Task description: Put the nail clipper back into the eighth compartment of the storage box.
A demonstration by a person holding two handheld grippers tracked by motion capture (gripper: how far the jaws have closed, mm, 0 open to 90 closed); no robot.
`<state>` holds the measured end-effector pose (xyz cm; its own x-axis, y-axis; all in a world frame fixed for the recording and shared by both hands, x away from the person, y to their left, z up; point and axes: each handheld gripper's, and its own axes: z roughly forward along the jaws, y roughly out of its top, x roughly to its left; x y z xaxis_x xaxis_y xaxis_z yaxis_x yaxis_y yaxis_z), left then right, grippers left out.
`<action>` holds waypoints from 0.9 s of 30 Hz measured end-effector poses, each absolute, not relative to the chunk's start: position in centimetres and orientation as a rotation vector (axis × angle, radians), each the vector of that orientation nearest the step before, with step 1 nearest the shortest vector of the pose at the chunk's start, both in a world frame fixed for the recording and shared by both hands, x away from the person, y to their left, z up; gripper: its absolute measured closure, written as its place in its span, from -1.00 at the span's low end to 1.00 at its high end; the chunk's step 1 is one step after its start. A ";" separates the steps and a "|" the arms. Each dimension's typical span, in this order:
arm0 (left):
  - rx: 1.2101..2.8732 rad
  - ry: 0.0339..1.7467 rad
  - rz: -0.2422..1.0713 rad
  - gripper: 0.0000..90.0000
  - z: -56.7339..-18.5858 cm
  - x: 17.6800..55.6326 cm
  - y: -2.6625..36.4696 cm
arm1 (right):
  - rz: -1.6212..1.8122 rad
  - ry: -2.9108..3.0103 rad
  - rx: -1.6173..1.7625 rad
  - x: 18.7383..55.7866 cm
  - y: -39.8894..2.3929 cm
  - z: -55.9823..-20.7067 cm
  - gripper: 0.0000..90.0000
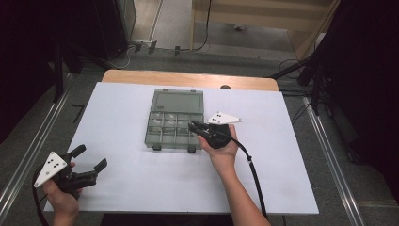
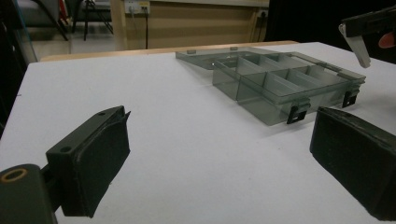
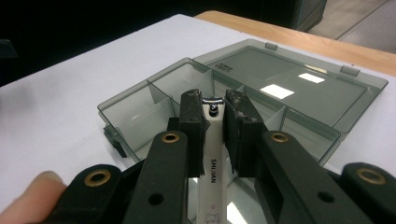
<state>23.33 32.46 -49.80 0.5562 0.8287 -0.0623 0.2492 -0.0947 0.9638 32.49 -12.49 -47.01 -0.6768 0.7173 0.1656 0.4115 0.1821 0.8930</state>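
Left gripper (image 1: 89,162): jaws wide apart, empty, at 7 o'clock on the table (image 1: 127,188), well apart from the box (image 1: 175,120). Right gripper (image 1: 194,126): jaws clamped on nail clipper (image 3: 212,140), over the box's 4 o'clock corner. Risks: clipper likely striking a divider (image 3: 161,93) if released off-centre; slipping from the pads; nudging the unheld box.

The high view is looking down from above; both gripper views are looking low and close, all sharing the smoky transparent plastic compartment box (image 1: 175,118) (image 2: 280,84) (image 3: 243,93).
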 end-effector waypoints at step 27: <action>1.642 0.922 0.625 -0.90 -49.8 23.3 32.4 | 1.486 2.064 1.153 31.5 -14.2 -48.1 -1.00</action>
<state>23.33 32.43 -49.79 0.5581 0.8276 -0.0604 0.2507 -0.0988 0.9630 31.50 -14.17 -48.05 -0.6093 0.7738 0.1733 0.4096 0.1200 0.9043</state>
